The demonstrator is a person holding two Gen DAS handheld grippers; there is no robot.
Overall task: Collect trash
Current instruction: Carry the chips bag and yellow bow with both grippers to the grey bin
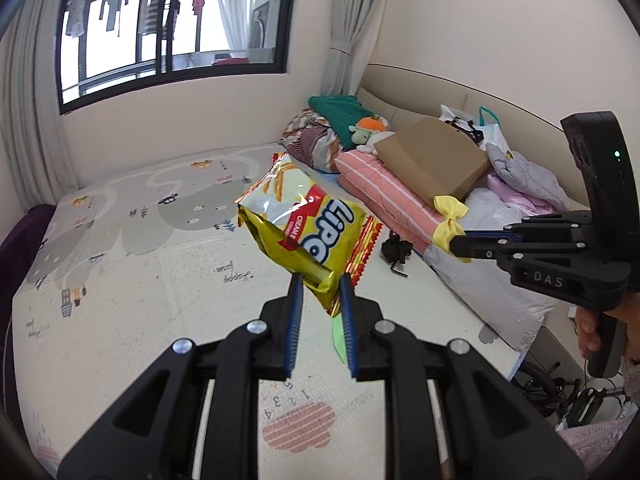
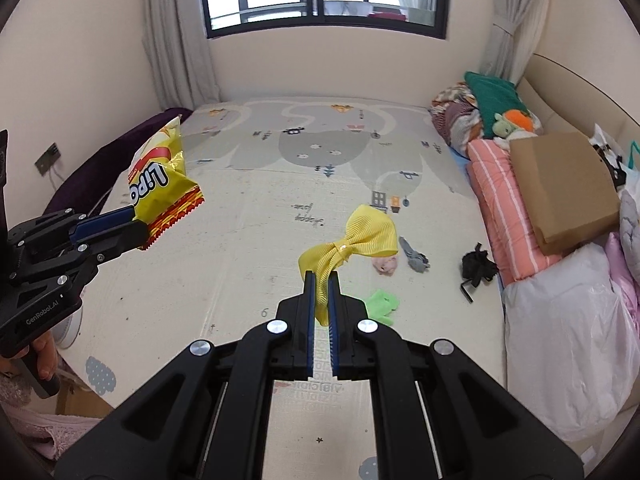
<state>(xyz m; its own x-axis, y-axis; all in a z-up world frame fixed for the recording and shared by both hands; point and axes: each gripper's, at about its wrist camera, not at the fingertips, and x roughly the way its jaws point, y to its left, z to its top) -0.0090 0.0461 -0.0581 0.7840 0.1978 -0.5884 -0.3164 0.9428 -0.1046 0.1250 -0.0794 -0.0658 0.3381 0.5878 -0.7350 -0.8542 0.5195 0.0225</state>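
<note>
Play mat (image 2: 280, 208) with scattered scraps (image 2: 416, 258)

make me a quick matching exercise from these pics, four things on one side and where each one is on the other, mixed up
Things:
1. snack bag
2. yellow bow
3. green scrap
4. cardboard box

Places:
A. lying on the mat
B. in the left tongs
C. on the striped bedding
D. in the right tongs

Pairs: 1-B, 2-D, 3-A, 4-C
</note>
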